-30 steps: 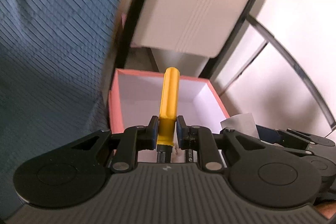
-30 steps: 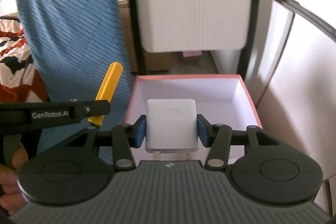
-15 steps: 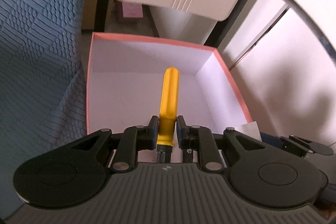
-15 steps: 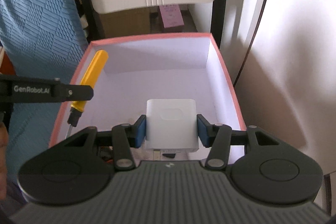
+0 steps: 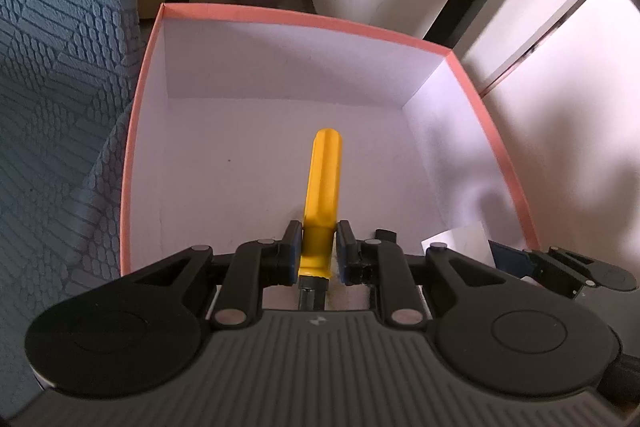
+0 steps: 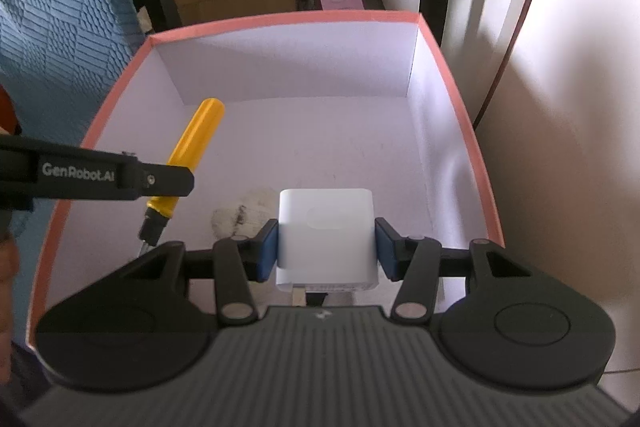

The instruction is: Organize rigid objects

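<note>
The box looks like matt card, its inside smooth and white. The screwdriver handle is smooth yellow plastic (slightly glossy); the blue cloth is ribbed.

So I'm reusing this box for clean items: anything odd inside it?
Yes. The box floor carries a grey-brown smudge, just left of the white charger held by the right gripper. Otherwise the white lining looks clean.

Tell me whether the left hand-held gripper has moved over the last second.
Yes. The left hand-held gripper, shut on the yellow screwdriver, has advanced forward and down into the pink-rimmed box, whose white floor now surrounds the handle.
</note>
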A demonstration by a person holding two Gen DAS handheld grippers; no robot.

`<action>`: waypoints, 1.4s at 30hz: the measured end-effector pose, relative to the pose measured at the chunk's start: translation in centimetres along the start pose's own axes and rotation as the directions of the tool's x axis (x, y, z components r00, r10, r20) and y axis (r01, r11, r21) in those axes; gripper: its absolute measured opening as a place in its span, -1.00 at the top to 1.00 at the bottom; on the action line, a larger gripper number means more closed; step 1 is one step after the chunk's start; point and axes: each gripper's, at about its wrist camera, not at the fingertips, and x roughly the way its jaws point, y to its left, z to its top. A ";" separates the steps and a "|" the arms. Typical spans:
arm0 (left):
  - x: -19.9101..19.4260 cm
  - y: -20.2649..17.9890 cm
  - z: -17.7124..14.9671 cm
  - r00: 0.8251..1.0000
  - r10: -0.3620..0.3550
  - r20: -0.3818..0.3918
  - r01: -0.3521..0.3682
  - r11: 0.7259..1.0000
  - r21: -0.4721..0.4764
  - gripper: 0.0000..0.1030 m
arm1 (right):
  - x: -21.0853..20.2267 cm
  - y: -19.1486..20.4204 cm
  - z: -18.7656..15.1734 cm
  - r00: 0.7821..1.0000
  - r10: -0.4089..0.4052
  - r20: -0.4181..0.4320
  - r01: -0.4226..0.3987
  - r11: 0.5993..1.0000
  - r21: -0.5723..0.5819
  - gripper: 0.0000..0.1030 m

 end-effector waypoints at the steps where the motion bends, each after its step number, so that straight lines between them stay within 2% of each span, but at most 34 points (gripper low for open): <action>1: 0.2 0.1 0.0 1.000 0.000 -0.003 0.000 1.000 -0.003 0.58 | 0.4 -0.1 0.0 1.000 0.002 -0.006 -0.002 1.000 0.000 -0.03; 9: 0.7 0.1 0.0 1.000 -0.006 -0.012 0.006 1.000 -0.007 0.58 | 1.9 -0.6 0.2 1.000 0.013 -0.028 -0.014 1.000 -0.007 -0.04; 14: -0.5 0.0 0.0 1.000 -0.001 -0.001 0.001 1.000 0.002 0.58 | 1.3 -0.9 0.2 0.999 0.017 -0.027 -0.017 1.000 0.010 0.01; 17: -2.0 0.1 0.1 1.000 -0.011 0.019 0.011 1.000 0.002 0.58 | 0.5 -0.6 0.5 1.000 0.018 -0.017 -0.018 1.000 0.009 -0.07; 27: -10.5 -0.8 -0.2 0.989 -0.038 0.144 0.034 0.999 0.033 0.57 | -5.6 1.2 1.4 0.996 0.034 0.079 -0.035 0.999 0.006 -0.09; 37: -19.5 -1.1 -2.1 0.961 -0.070 0.268 0.052 0.996 0.071 0.54 | -13.8 3.2 0.8 0.977 0.034 0.210 -0.036 0.999 0.004 -0.10; 40: -21.6 -0.9 -2.8 0.951 -0.079 0.298 0.055 0.995 0.085 0.45 | -15.7 3.7 0.2 0.971 0.034 0.236 -0.035 0.999 0.000 -0.11; 42: -22.5 -0.6 -3.4 0.949 -0.072 0.307 0.047 0.995 0.088 0.45 | -16.8 4.0 -0.1 0.967 0.037 0.253 -0.036 0.999 -0.007 -0.18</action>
